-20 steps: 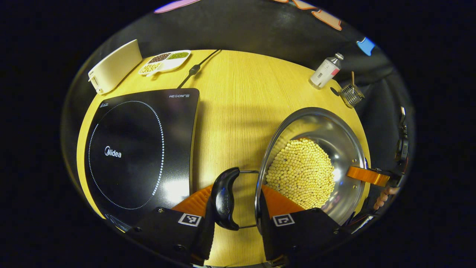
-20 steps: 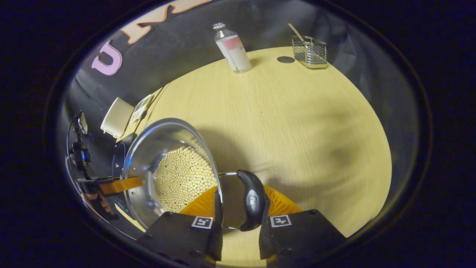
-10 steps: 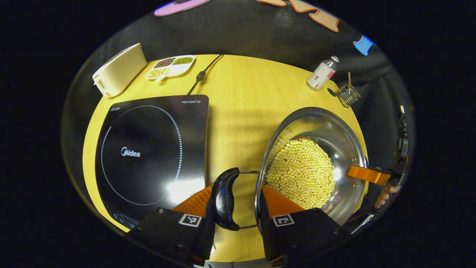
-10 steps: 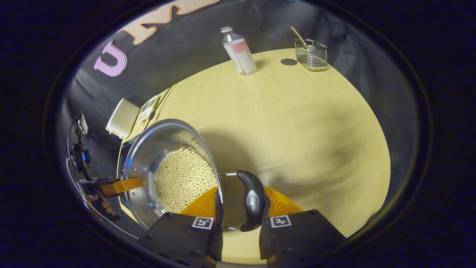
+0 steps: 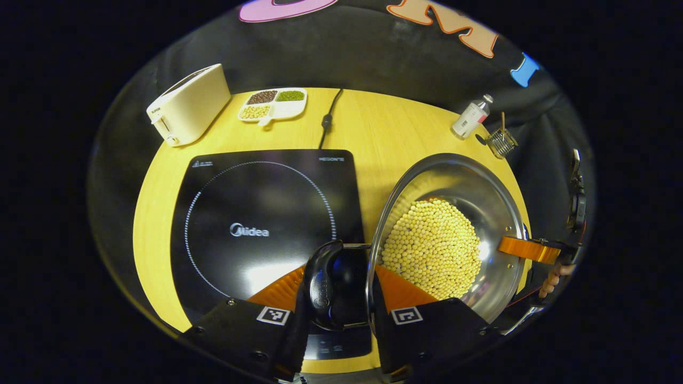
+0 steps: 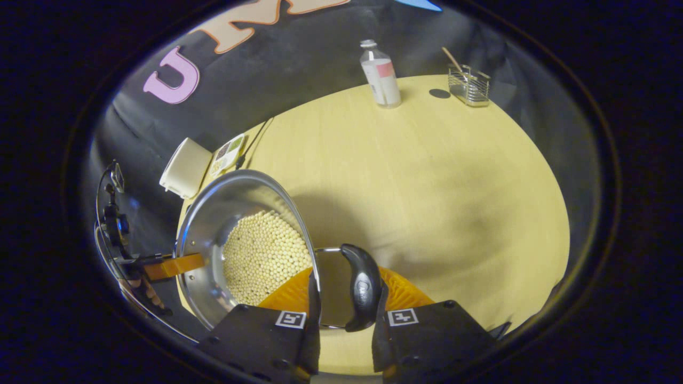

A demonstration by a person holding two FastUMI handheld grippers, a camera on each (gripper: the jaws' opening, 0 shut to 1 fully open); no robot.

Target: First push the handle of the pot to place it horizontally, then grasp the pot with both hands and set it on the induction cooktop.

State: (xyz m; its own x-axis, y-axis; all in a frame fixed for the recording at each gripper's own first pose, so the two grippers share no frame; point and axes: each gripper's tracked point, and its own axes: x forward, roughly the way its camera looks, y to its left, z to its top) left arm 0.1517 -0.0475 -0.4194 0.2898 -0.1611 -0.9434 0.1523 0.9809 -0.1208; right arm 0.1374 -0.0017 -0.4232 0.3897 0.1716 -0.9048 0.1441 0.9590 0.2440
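A: where's the pot (image 5: 483, 213) held rn?

B: It's clamped at both handles: left gripper (image 5: 336, 298) closed on the near black handle (image 5: 323, 285), right gripper (image 6: 344, 298) closed on the other handle (image 6: 363, 288). The near handle is seen over the induction cooktop (image 5: 256, 213).

A: anything parked around it?

B: Behind the cooktop a toaster (image 5: 187, 104), a divided bean dish (image 5: 272, 104) and the power cord (image 5: 326, 120) are seen. A bottle (image 6: 380, 74) and wire basket (image 6: 469, 82) are kept well apart at the far edge of the table (image 6: 427, 176).
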